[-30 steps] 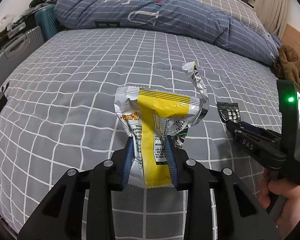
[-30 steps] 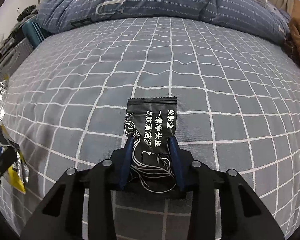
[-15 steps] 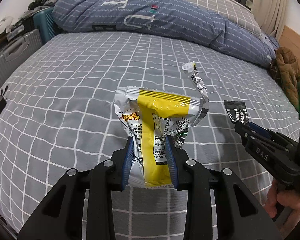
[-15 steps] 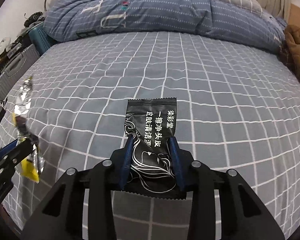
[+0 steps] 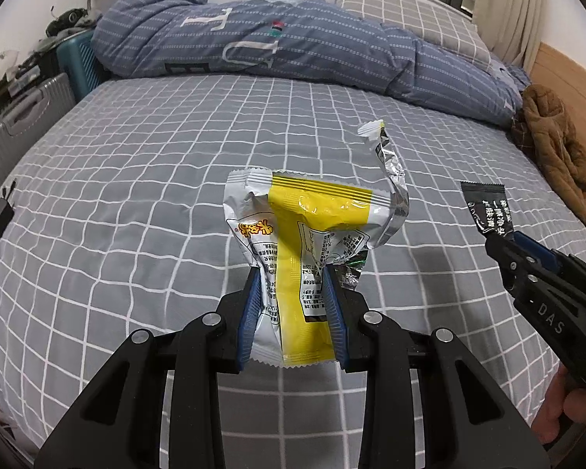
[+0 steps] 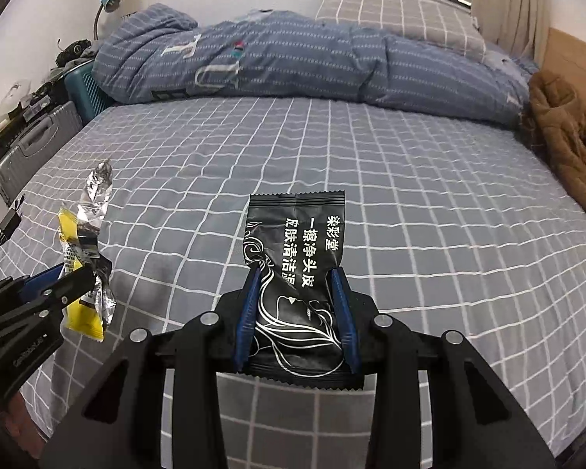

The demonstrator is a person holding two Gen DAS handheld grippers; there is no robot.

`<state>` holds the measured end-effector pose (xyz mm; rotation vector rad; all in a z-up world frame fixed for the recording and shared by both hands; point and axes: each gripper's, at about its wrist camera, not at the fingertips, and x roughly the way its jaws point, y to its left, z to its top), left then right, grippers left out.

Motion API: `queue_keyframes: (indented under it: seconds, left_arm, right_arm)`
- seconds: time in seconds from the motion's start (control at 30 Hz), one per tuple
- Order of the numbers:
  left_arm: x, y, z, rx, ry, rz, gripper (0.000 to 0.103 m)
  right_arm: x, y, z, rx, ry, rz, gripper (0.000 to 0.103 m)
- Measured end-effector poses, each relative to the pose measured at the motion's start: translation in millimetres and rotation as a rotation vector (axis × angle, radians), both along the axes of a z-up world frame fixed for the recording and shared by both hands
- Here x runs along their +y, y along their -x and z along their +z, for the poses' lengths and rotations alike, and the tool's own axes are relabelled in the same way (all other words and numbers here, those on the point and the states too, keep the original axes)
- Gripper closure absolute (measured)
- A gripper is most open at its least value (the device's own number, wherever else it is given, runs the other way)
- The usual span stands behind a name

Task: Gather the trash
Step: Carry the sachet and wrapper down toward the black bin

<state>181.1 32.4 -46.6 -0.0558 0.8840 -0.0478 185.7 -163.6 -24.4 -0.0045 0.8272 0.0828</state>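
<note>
1. A yellow and silver snack wrapper (image 5: pixel 312 242) is pinched upright between the blue pads of the left gripper (image 5: pixel 293 308), and it is held clear above the bed (image 5: pixel 136 164).
2. The wrapper's torn silver top is curled up and to the right, and its lower edge hangs just below the pads.
3. A black sachet (image 6: pixel 295 258) with white lettering and line art is clamped between the blue pads of the right gripper (image 6: pixel 295 312), also raised off the bed.
4. In the left wrist view, the right gripper (image 5: pixel 500 242) and the black sachet (image 5: pixel 488 209) are seen at the right edge, well apart from the snack wrapper.
5. In the right wrist view, the left gripper (image 6: pixel 74 277) and its wrapper (image 6: pixel 82 258) are seen at the left edge.
6. The bed is covered by a grey sheet with a white grid.
7. A blue quilt (image 5: pixel 277 43) is heaped along the far side.
8. A brown garment (image 6: pixel 566 144) is lying at the far right.
9. A grey suitcase (image 6: pixel 31 144) is standing beside the bed on the left.
</note>
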Motion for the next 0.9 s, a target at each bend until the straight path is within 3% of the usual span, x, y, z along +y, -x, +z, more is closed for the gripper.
queue_keyframes:
  seconds: [0.37, 0.9]
  left_arm:
    - [-17.5, 31.9, 15.0, -0.010, 0.019, -0.010, 0.072]
    - [-38.5, 91.3, 26.7, -0.018, 0.025, -0.042, 0.072]
  right_arm:
    - [-14.6, 44.2, 24.9, -0.040, 0.021, -0.003, 0.068]
    - [-27.9, 114.0, 38.5, -0.060, 0.041, -0.005, 0.068]
